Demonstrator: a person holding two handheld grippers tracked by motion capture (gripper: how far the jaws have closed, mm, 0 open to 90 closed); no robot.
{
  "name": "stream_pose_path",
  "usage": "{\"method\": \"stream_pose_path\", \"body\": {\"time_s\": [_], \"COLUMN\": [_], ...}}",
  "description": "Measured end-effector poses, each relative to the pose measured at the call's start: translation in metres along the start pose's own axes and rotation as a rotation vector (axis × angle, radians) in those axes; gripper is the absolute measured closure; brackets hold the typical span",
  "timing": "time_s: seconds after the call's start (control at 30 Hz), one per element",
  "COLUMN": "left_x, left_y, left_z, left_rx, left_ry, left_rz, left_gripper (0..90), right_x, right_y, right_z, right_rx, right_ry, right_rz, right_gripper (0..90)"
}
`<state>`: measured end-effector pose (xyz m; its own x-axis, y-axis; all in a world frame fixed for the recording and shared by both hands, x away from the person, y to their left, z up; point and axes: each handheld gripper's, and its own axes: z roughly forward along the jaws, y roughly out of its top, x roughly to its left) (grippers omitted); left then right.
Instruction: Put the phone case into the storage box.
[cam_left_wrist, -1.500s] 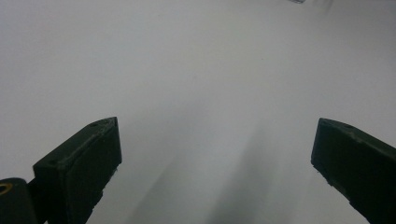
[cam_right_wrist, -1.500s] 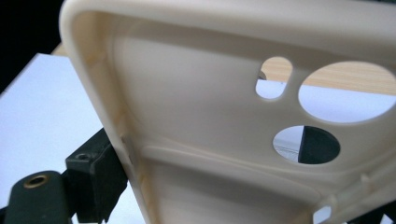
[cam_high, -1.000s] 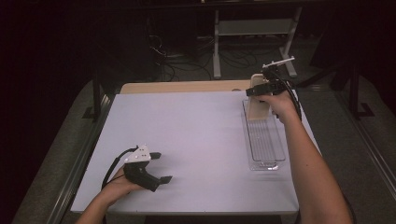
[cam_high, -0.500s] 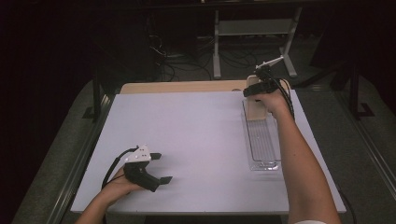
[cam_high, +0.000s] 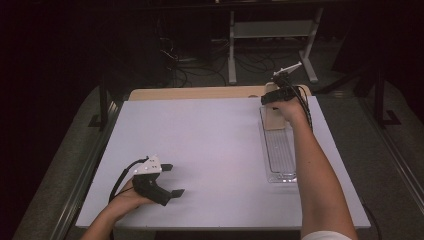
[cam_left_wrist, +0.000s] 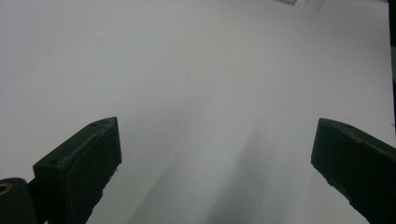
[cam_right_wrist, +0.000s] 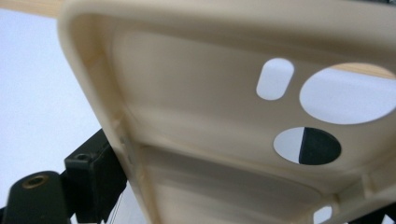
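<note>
From the high view, the right gripper (cam_high: 278, 96) is at the far end of the clear tray (cam_high: 279, 159), near the table's (cam_high: 215, 145) back edge, with the cream phone case (cam_high: 272, 117) under it. One second before, this hand was a little more to the right and farther from the back edge; the left gripper (cam_high: 170, 180) has not moved, resting at the near left.

In the left gripper view the two jaws stand wide apart over bare table, holding nothing.

In the right gripper view the phone case (cam_right_wrist: 219, 121) is very close, its inside and camera holes facing us, and the jaws are closed on its long edge. It looks light, thin and bendable, a bit smooth, so I think the rim is the best place to pinch
</note>
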<state>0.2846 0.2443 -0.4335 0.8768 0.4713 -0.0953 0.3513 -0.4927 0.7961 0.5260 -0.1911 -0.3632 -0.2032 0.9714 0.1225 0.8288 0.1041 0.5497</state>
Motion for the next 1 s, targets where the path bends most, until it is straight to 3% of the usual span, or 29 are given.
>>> {"method": "stream_pose_path", "body": {"time_s": [0.37,1.0], "left_x": [-0.001,-0.002], "left_y": [0.0,0.0], "left_z": [0.0,0.001], "left_rx": [0.0,0.0], "left_ry": [-0.003,-0.006], "left_rz": [0.003,0.004], "left_gripper": [1.4,1.4], "right_x": [-0.001,-0.004], "right_y": [0.0,-0.001], "right_z": [0.009,0.019], "right_rx": [-0.005,-0.01], "right_ry": [-0.02,-0.011], "right_rz": [0.011,0.016], "right_gripper": [10.1,8.2]}}
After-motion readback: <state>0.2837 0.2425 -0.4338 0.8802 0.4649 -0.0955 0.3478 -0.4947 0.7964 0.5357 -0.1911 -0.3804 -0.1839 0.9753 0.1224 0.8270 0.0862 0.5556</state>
